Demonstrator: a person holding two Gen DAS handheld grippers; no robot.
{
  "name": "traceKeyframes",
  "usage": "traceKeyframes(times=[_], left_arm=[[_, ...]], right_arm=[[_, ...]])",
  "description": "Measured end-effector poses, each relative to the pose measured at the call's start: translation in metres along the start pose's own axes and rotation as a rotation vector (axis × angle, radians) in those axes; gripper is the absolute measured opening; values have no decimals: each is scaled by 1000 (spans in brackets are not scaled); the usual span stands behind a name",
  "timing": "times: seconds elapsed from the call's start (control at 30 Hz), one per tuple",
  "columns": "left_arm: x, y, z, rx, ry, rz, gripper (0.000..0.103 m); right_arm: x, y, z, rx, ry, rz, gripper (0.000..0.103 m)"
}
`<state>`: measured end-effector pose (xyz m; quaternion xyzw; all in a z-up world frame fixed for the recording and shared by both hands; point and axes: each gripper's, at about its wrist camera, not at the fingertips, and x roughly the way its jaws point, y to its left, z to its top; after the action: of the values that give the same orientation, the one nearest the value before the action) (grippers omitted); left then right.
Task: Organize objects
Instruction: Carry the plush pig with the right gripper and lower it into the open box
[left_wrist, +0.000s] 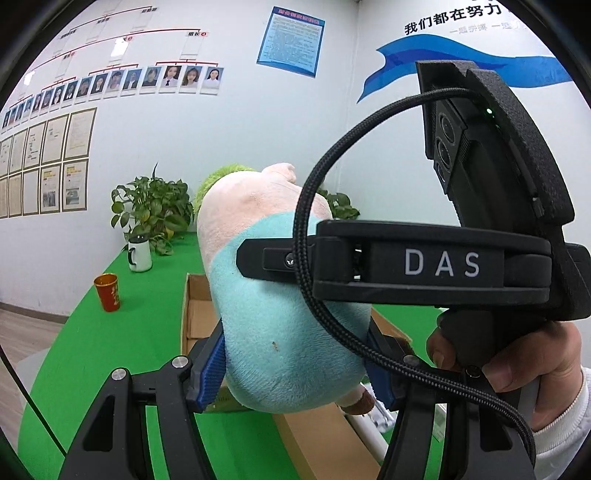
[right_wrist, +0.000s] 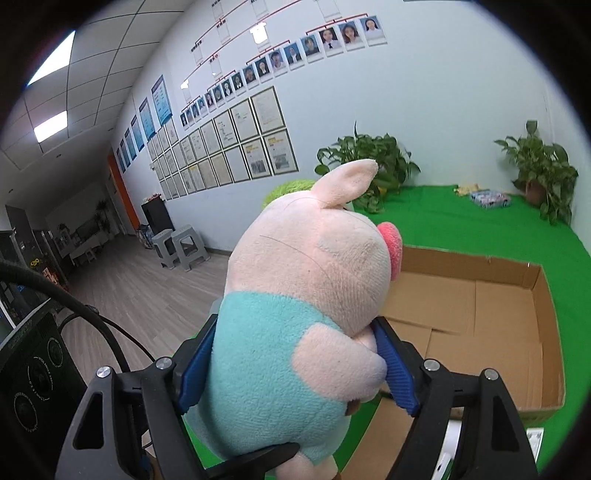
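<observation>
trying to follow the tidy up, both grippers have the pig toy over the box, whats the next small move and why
Probably carry the pig toy a little further over the open cardboard box and lower it in. Both the left gripper and the right gripper clamp its blue body, it hangs clear of the green table, and the box floor looks bare.

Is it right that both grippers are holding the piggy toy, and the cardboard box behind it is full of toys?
Not quite. Both grippers do hold the piggy toy, but the cardboard box is empty; the right wrist view shows its bare bottom.
</observation>
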<state>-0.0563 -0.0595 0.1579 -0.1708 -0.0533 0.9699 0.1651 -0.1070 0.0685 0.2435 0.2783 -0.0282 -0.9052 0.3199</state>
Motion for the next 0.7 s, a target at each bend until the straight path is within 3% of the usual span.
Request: traceKeyframes(times=[0.47,0.7], left_arm=[[71,49,8,-32,79,-37,62],[133,83,3,-59,147,-37,62]], right_arm=[[50,-43,15,77,41,-16,78],[85,-68,15,130,92,-11,78]])
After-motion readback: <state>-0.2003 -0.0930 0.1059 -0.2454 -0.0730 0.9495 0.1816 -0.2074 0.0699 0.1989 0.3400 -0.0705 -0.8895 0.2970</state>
